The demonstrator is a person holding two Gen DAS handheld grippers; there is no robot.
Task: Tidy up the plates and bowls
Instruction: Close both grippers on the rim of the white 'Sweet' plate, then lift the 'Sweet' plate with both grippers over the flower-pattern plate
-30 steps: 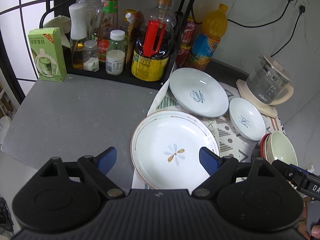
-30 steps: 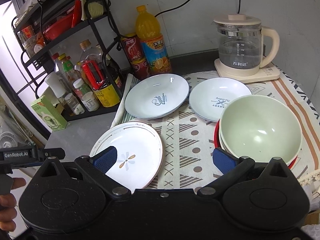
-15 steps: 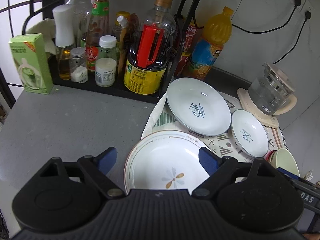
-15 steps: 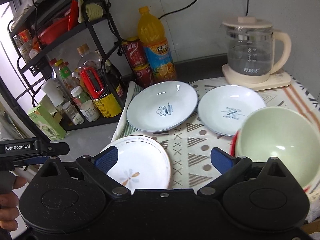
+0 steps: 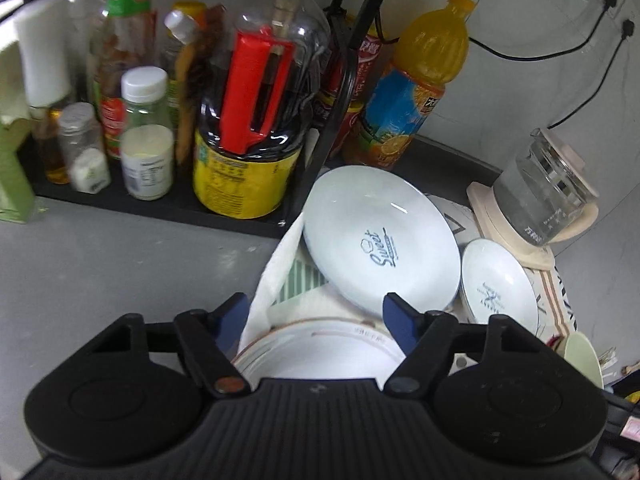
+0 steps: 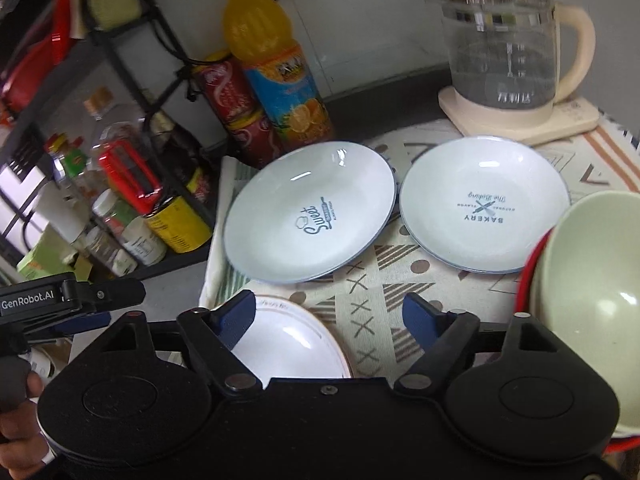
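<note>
Both grippers over the dishes, jaws apart and empty

The left gripper (image 5: pixel 316 314) has just been closing, yet nothing sits between its blue pads; the gold-rimmed plate (image 5: pixel 316 354) lies directly under it, the "Sweet" plate (image 5: pixel 380 240) just ahead, the "Bakery" plate (image 5: pixel 498 284) ahead to its right. The right gripper (image 6: pixel 330 314) has also been closing and grips nothing, hanging over the patterned cloth (image 6: pixel 372 292), with the green bowl (image 6: pixel 592 272) at its right in a red-rimmed one.
</note>
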